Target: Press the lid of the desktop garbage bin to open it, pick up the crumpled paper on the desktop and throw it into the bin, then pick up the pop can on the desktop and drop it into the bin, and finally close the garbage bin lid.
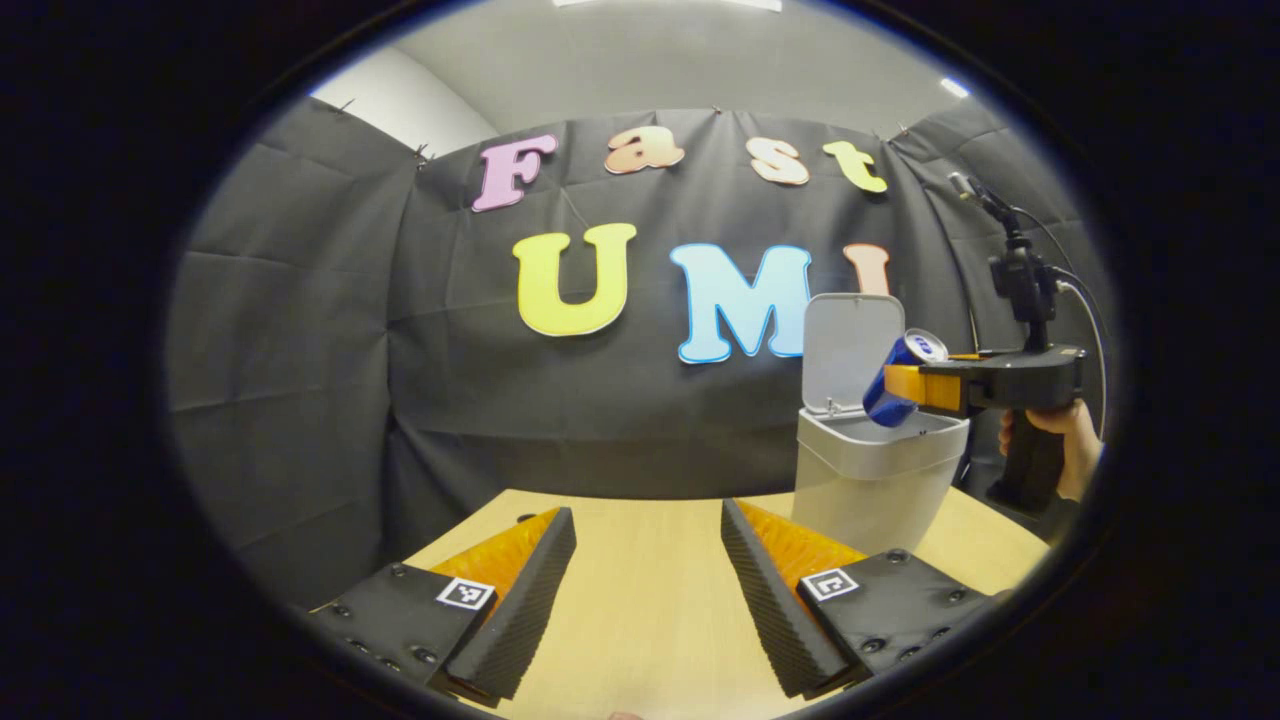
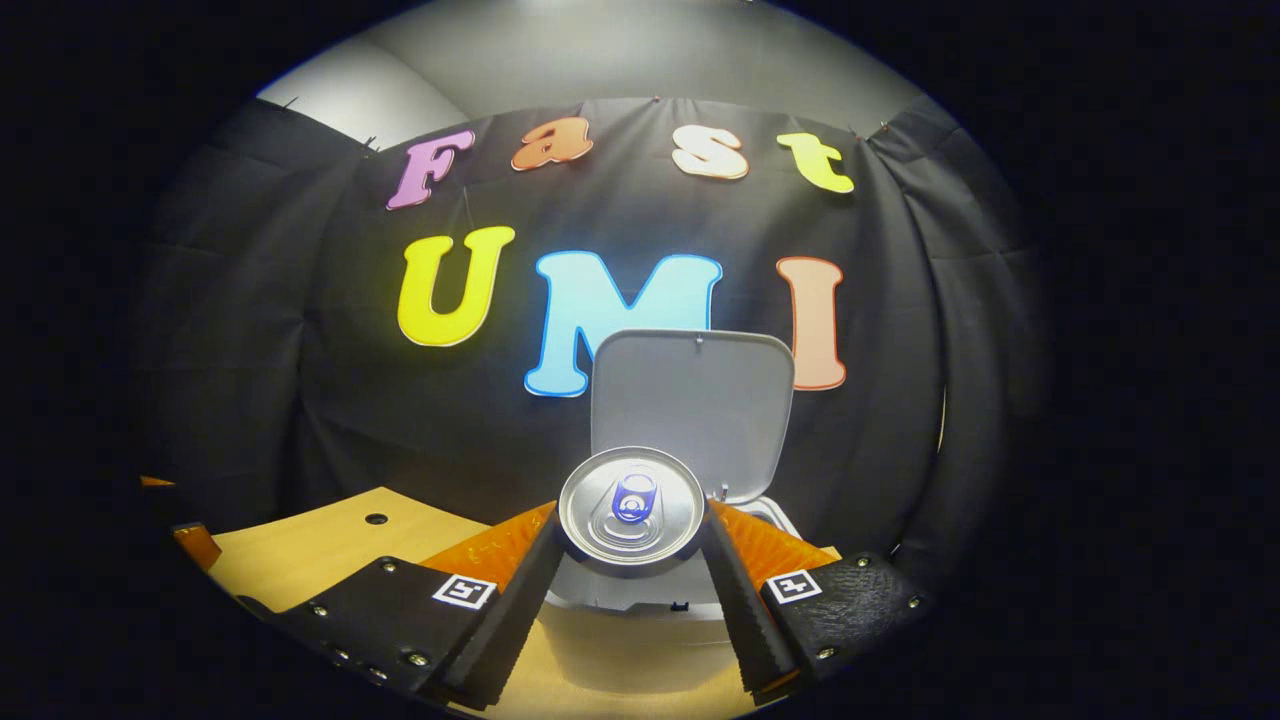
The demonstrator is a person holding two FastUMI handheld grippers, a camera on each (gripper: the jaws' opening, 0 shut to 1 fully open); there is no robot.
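Right gripper (image 2: 632,575) clamped pop can (image 1: 903,378), long axis tilted, directly above open bin (image 1: 875,465) mouth. Left gripper (image 1: 648,590) wide, empty, over table (image 1: 650,610).

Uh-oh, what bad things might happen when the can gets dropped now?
1. The pop can hangs tilted in the right hand-held gripper above the bin; let go off-centre, it might clip the rim and bounce onto the table.
2. The upright lid stands just behind the can; a bump may knock it shut.
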